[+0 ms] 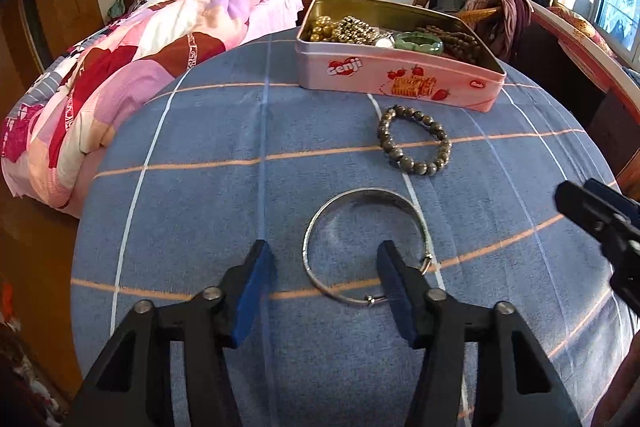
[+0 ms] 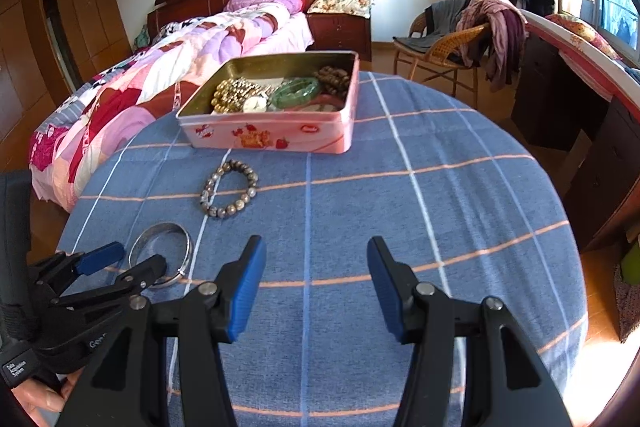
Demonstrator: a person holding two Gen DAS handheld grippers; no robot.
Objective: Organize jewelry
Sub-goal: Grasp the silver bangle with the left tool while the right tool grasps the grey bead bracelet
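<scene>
1. Surface: a round table covered with a blue cloth (image 1: pixel 224 131) crossed by white and orange lines.
2. Container: a pink rectangular biscuit tin with strawberry print (image 1: pixel 400 77), lid off, stands at the far side of the table. Inside lie gold-coloured beads (image 1: pixel 320 29), a green bangle (image 1: pixel 420 43), a brown bead string (image 1: pixel 452 39) and a small watch face (image 2: pixel 255 103).
3. Loose item one: a grey-green beaded bracelet (image 1: pixel 414 141) lies flat on the cloth just in front of the tin, not touching it.
4. Loose item two: a thin silver metal bangle (image 1: pixel 320 227) lies flat on the cloth, nearer than the beaded bracelet and apart from it.
5. Left gripper (image 1: pixel 322 253): black frame, blue pads, jaws spread wide and gripping nothing. One blue pad overlaps the inside of the silver bangle's ring in the left wrist view; the other sits outside its rim. Whether either pad touches the metal cannot be told.
6. Right gripper (image 2: pixel 316 251): jaws spread wide, holding nothing, above bare cloth, well to the side of both loose items.
7. Surroundings: a bed with a pink patchwork quilt (image 2: pixel 160 67) and a wicker chair draped with clothes (image 2: pixel 460 43) stand beyond the table.
</scene>
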